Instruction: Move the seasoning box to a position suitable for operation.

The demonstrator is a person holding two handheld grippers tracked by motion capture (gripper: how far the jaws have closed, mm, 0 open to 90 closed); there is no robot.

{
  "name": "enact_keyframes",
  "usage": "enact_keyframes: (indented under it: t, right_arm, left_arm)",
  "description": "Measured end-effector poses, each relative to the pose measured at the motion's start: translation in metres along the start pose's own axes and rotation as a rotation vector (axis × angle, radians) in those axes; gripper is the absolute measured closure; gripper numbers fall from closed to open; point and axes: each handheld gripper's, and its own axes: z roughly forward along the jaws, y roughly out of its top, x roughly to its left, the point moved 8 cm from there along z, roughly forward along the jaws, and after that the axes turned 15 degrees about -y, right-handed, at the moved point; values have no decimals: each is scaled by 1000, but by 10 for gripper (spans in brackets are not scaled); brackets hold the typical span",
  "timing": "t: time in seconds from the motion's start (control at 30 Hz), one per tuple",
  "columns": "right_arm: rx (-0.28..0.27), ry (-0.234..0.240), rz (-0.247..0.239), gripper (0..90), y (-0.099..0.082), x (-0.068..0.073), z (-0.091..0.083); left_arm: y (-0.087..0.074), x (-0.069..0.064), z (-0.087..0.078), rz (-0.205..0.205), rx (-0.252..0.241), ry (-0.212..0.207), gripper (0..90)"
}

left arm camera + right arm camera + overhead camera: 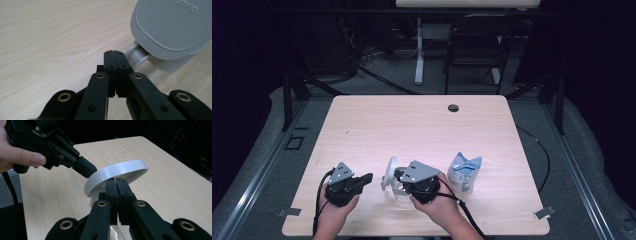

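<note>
- A clear round jar [399, 189] with a pale grey hinged lid [388, 172] flipped up on edge stands on the light wooden table [422, 125], near its front edge; raised lettering shows on the lid's flat face in the left gripper view.
- The right gripper [398, 174] sits over the jar, jaws pressed together at the lid's rim, gripping nothing that I can make out.
- The left gripper [368, 177], just left of the jar, points at the lid, jaws closed and empty.
- A crumpled blue-and-white pouch [464, 172] stands right of the jar.
</note>
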Motion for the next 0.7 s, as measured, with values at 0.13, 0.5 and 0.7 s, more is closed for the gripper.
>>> enact_keyframes:
  t: [0.13,0.5,0.7]
  right_arm:
    - [-6,3,-10,886,4,2,0]
    - [-8,5,-18,879,9,6,1]
    - [-5,-3,-11,861,5,2,-1]
  left_arm:
    - [-2,0,-2,-2,2,2,894]
    - [-4,1,-3,-8,-11,-3,876]
    - [-6,-1,0,-2,-11,-14,844]
